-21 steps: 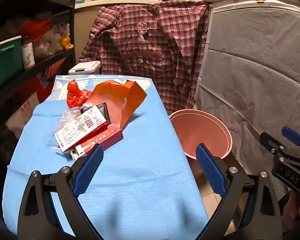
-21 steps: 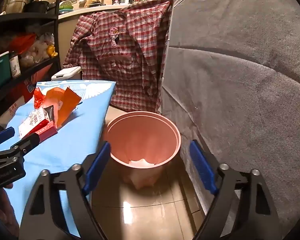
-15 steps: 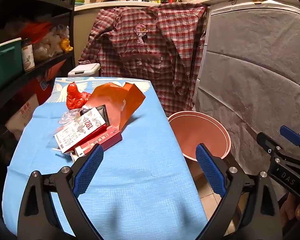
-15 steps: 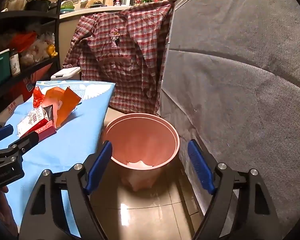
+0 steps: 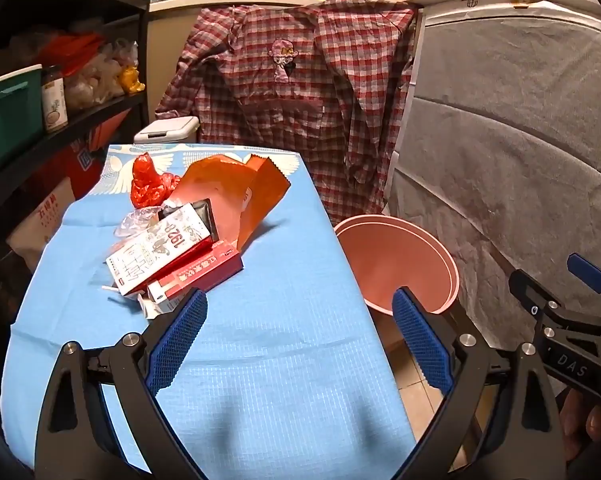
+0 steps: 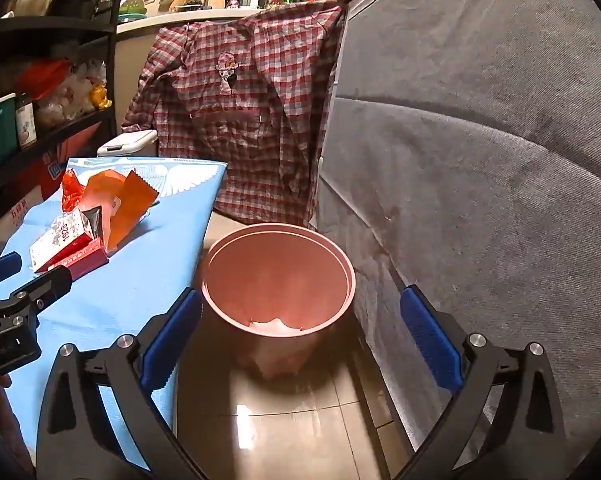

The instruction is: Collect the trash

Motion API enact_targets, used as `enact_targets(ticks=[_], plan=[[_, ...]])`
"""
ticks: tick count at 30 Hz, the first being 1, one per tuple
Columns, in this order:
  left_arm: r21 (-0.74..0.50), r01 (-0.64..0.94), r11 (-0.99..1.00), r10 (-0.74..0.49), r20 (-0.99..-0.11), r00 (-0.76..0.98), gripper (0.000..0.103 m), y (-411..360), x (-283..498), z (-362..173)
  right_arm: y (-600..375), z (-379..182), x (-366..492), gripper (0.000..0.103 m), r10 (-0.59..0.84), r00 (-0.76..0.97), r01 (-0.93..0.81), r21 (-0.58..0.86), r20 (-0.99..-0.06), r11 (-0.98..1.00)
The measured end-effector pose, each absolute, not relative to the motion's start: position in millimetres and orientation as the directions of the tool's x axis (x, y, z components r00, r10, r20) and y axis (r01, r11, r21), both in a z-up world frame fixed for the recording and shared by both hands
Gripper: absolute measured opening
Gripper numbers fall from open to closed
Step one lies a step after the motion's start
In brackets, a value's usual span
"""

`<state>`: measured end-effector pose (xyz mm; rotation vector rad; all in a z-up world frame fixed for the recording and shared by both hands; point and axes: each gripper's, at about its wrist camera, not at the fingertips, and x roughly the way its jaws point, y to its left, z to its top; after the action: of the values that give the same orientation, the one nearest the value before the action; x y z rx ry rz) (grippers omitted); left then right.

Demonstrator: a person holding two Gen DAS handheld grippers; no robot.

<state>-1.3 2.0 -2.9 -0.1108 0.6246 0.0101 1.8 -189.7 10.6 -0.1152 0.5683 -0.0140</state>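
Both grippers spread, nothing held yet.
We hover our left gripper point(image 5: 296, 328) before the trash pile point(image 5: 180, 248); our right gripper point(image 6: 300, 332) faces the pink bin point(image 6: 278, 276), parked beside the table point(image 5: 260, 360) for easy drops.

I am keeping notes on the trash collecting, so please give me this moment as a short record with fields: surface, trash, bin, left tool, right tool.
surface: table with blue cloth
trash: pile of white box, red box, orange bag, red wrapper, all on the cloth
bin: pink bin on the floor beside the table
left tool: left gripper over the cloth, jaws open, empty
right tool: right gripper facing the bin, jaws open, empty
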Motion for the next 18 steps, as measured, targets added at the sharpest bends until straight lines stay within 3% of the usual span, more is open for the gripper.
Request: enact_targets(ticks=[18], plan=[[-0.095, -0.035, 0.995, -0.027, -0.582, 0.813, 0.091, -0.2, -4.5, -4.9, -191.6, 10.6, 2.6, 0.098, -0.049, 0.838, -0.008, -0.101, -0.544, 0.995]])
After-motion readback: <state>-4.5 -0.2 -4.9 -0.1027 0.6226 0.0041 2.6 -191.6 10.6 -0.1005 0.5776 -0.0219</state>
